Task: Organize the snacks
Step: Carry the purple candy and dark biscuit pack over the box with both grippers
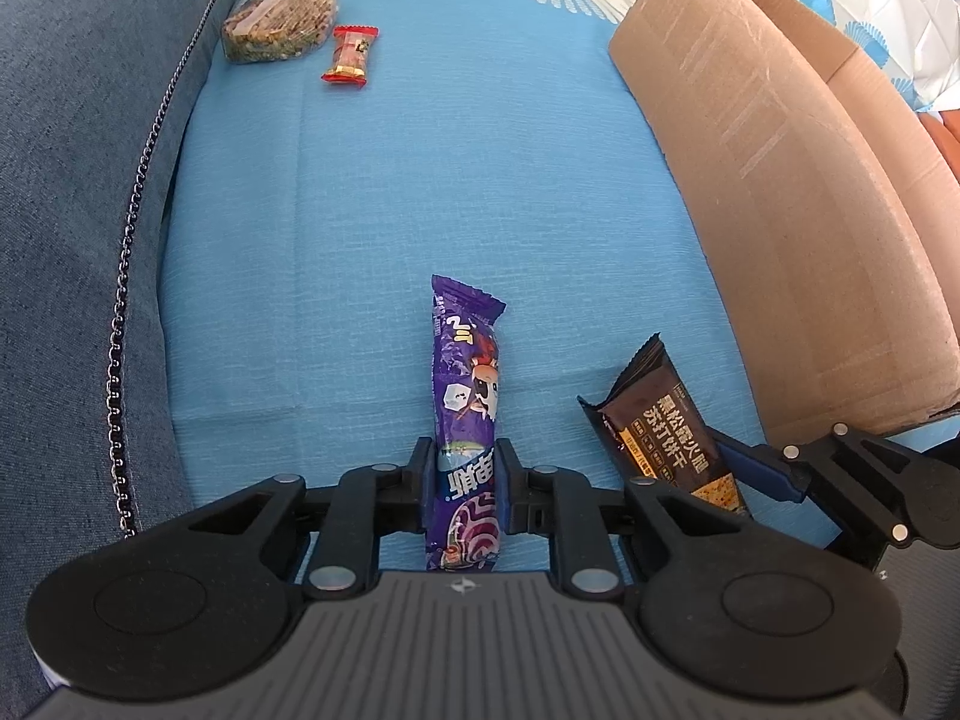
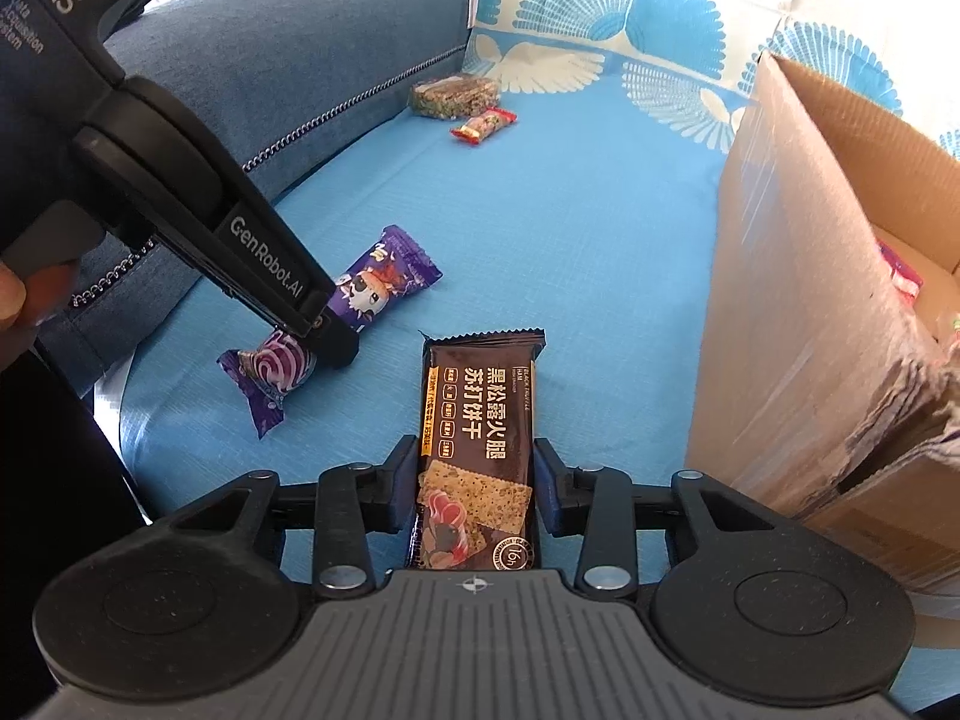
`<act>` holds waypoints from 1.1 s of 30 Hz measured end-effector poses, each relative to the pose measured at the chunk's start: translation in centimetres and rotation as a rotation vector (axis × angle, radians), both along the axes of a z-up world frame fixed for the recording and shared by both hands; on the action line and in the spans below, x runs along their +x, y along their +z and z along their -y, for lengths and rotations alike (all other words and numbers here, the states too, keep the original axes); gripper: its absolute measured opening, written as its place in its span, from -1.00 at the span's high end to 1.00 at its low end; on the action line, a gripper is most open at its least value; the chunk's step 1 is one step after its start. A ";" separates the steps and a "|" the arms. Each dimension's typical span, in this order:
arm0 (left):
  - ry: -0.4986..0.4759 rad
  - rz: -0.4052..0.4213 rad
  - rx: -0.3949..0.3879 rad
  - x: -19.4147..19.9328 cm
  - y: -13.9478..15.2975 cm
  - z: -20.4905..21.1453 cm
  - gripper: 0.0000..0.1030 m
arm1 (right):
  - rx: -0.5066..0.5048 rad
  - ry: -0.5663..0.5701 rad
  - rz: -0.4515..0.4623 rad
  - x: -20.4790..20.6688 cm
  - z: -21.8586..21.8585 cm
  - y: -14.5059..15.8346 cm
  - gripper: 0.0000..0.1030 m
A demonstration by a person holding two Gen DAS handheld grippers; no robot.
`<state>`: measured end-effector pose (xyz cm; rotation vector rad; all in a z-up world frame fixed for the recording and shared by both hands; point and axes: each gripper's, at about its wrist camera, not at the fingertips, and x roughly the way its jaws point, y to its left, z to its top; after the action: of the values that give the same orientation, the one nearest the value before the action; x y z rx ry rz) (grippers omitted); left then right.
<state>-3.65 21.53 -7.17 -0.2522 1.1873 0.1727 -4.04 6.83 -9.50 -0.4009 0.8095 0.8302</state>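
A blue sofa seat, covered in a light blue cloth with pale fan prints toward the back, carries everything here, with the darker denim-blue backrest along the left. An open cardboard box stands on the seat to the right, its near wall just beside the right gripper; in the right wrist view some red packaging shows inside it, too small to name. The left gripper has its fingers closed on a long purple snack bar, pinching it across its width near the lower end, so the bar's long axis runs straight ahead along the fingers; whether it is lifted off the seat or resting on it cannot be told. The right gripper grips a dark brown cracker packet the same way, fingers against both long edges, the packet pointing forward. The box lies to the right of both packets, and the right gripper is clearly the nearer of the two, so its packet probably goes in first with a short swing rightward over the wall; the left one has farther to cross. Far back on the seat, well apart from both grippers, lie a clear-wrapped seed bar and, just beside it, a small red candy.
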 end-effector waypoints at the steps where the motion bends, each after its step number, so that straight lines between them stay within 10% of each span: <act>1: 0.004 0.006 0.000 -0.1 0.1 0.0 0.61 | 0.004 -0.002 0.003 0.0 0.1 0.1 0.21; 20: 0.132 0.519 0.063 -6.3 6.8 -0.2 0.62 | 0.231 0.035 0.241 -2.5 3.0 6.4 0.20; 33: 0.126 0.620 0.136 -7.7 8.3 1.3 0.62 | 0.468 -0.168 0.412 2.0 11.7 14.5 0.21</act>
<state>-11.38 20.27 1.11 -0.2371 0.5420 0.2619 -2.06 -4.84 4.98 -0.0778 0.2476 0.7196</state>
